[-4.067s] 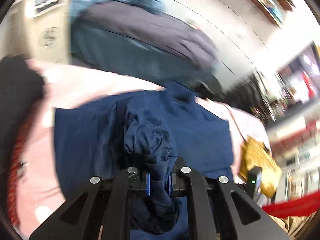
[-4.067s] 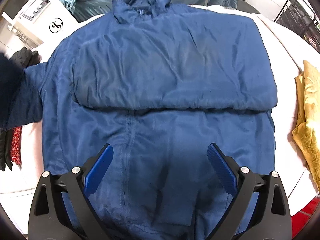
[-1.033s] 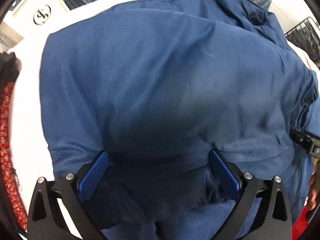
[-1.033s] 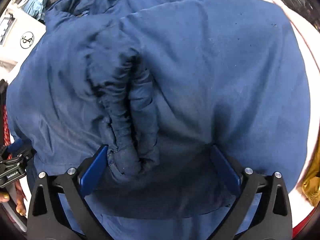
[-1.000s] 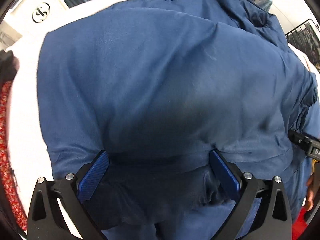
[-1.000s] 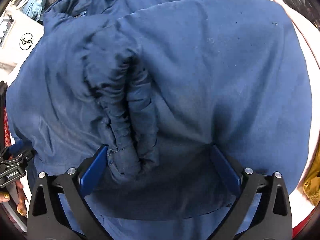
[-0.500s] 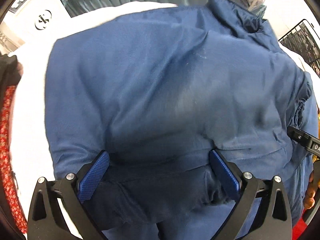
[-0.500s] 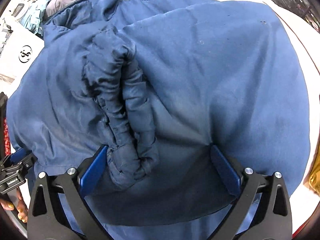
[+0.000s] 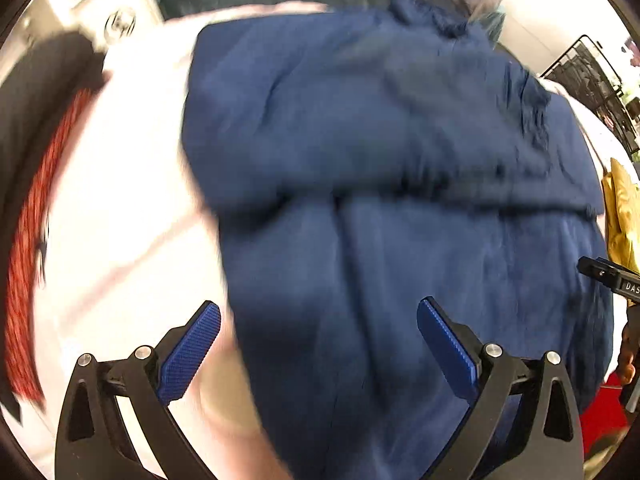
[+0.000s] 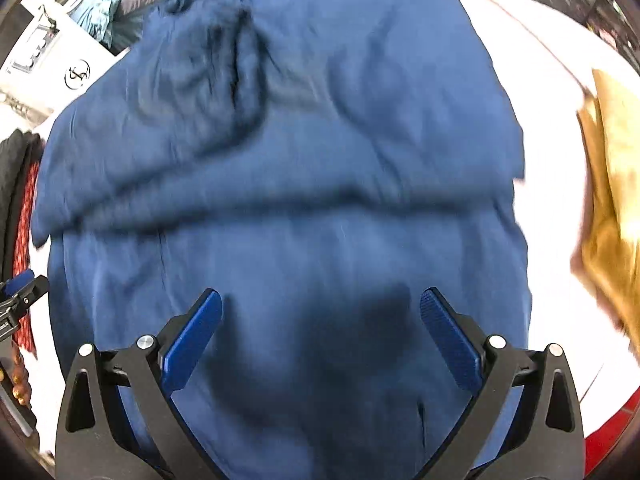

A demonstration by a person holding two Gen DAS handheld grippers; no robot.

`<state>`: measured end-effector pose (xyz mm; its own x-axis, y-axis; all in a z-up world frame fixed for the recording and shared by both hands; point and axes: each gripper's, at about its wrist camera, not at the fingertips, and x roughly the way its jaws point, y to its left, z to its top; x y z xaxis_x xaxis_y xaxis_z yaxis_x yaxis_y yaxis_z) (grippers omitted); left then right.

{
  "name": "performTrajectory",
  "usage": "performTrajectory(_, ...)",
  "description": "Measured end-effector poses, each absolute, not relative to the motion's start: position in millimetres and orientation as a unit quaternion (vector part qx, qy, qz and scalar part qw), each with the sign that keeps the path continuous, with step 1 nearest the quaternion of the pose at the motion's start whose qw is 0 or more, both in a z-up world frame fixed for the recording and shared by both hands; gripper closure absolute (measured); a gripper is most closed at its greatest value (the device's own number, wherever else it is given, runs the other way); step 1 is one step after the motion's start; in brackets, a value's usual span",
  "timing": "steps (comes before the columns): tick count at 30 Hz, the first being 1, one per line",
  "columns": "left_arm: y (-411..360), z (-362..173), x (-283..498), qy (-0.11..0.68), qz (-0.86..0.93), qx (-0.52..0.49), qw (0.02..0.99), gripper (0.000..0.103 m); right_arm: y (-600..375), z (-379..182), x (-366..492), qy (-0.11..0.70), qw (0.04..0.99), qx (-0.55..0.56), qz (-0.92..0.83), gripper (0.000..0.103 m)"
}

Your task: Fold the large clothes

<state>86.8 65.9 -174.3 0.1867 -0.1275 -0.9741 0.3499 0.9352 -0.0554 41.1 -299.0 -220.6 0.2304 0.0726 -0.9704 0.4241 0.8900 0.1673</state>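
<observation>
Jacket (image 10: pixel 288 240) folded; both grippers spread, nothing held.

One navy blue jacket (image 10: pixel 288 184) lies spread on one white-covered surface (image 9: pixel 132 216). Two handheld grippers hover above it, the left gripper (image 9: pixel 318 340) and the right gripper (image 10: pixel 320 336), each with two blue-padded fingers spread apart. One mustard-yellow garment (image 10: pixel 612 216) lies beside the jacket, and one red patterned cloth (image 9: pixel 36 236).

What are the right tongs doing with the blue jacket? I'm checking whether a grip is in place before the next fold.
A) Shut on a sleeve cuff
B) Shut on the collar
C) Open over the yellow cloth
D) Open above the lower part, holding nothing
D: the right tongs stand wide open with only the jacket's flat lower cloth between the pads, nothing pinched.
</observation>
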Motion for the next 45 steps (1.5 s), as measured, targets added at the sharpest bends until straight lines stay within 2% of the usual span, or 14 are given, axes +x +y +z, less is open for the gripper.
performTrajectory(9,135,-199,14,0.666,-0.132,0.058,0.732,0.009,-307,-216,-50,0.620,0.750,0.203,-0.105,0.005)
performTrajectory(15,166,-201,-10,0.679,-0.139,0.018,0.721,0.009,-294,-219,-96,0.648,0.742,0.158,-0.068,0.005)
performTrajectory(20,182,-203,-26,0.680,-0.147,0.022,0.718,0.011,-293,-221,-129,0.661,0.733,0.146,-0.060,0.005)
performTrajectory(22,191,-200,-30,0.678,-0.144,0.034,0.720,0.014,-300,-221,-146,0.664,0.727,0.160,-0.066,0.005)
performTrajectory(24,196,-201,-31,0.674,-0.125,0.052,0.726,0.023,-320,-218,-161,0.661,0.724,0.182,-0.076,0.005)
performTrajectory(29,246,-192,-29,0.670,-0.091,0.013,0.736,0.024,-357,-214,-197,0.635,0.727,0.237,-0.110,0.005)
performTrajectory(36,235,-193,-57,0.678,-0.150,-0.027,0.719,0.020,-379,-231,-236,0.637,0.706,0.292,-0.103,0.005)
performTrajectory(45,138,-223,-60,0.674,-0.218,-0.033,0.705,0.020,-367,-264,-239,0.652,0.689,0.309,-0.063,0.005)
